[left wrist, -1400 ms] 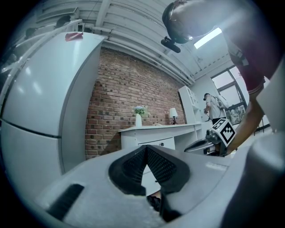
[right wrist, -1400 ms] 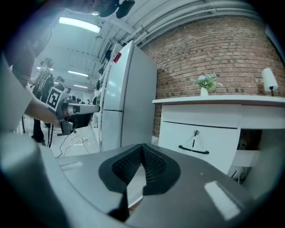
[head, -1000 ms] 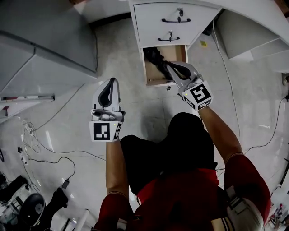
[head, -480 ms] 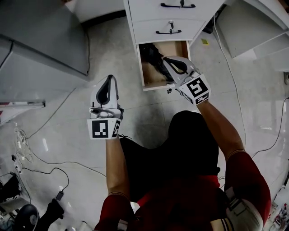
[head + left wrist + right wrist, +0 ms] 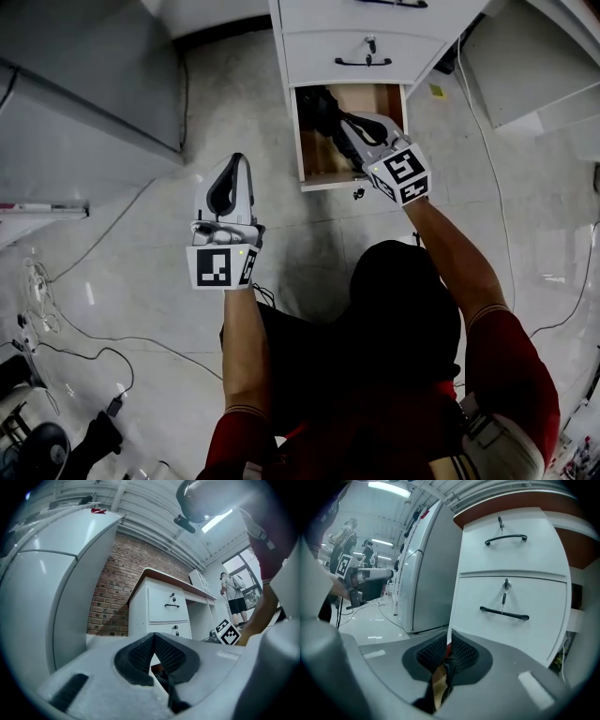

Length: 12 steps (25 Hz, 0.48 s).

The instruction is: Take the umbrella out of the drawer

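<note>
Black umbrella (image 5: 322,106) lies in open drawer (image 5: 301,141), long axis 11-to-5 o'clock; right gripper (image 5: 347,128) jaws just cracking open over it, pinching nothing; left gripper (image 5: 234,165) jaws pressed together.

Counted three drawers (image 5: 323,54) and one umbrella (image 5: 322,105). Two grippers showed: left gripper (image 5: 235,161), right gripper (image 5: 343,125). Floor cables (image 5: 84,349) numbered perhaps four, tangled.

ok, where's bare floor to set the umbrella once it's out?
Bare tile between the grey cabinet and the white drawer unit, left of the open drawer. Also a strip right of it, before the cable. Crowded: cables lower left.
</note>
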Available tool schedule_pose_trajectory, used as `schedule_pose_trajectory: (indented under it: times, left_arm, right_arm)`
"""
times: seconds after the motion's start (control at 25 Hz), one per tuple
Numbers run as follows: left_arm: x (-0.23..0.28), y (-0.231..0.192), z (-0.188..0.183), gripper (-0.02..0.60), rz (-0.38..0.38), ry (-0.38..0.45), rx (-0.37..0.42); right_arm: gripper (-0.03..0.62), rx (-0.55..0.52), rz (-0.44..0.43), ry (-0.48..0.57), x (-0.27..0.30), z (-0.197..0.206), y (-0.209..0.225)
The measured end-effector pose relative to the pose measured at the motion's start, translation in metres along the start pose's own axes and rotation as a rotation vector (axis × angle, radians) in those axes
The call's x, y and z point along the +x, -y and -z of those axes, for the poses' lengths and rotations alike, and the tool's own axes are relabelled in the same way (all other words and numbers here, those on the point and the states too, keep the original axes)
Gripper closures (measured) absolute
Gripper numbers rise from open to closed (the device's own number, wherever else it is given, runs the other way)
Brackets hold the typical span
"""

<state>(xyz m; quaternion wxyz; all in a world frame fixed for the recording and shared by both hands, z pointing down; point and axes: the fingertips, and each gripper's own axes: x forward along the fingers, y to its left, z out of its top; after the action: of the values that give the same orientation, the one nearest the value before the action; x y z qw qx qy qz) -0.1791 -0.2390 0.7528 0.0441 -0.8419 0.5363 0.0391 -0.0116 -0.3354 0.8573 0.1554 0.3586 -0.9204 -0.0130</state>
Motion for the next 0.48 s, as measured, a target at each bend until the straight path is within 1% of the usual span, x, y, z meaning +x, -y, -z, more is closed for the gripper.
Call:
schedule_pose_trajectory:
  times: [0.32, 0.4, 0.48]
  left_arm:
    - [0.013, -0.001, 0.022, 0.578, 0.001, -0.014, -0.004]
    - [0.016, -0.002, 0.026, 0.578, -0.002, -0.016, -0.002]
    - [0.019, -0.003, 0.028, 0.578, -0.007, -0.009, -0.015]
  right_arm:
    - [0.492, -0.028, -0.034, -0.065, 0.035, 0.032, 0.006]
    - [0.462, -0.035, -0.042, -0.089, 0.044, 0.043, 0.005]
    - [0.417, -0.038, -0.047, -0.124, 0.053, 0.058, 0.007]
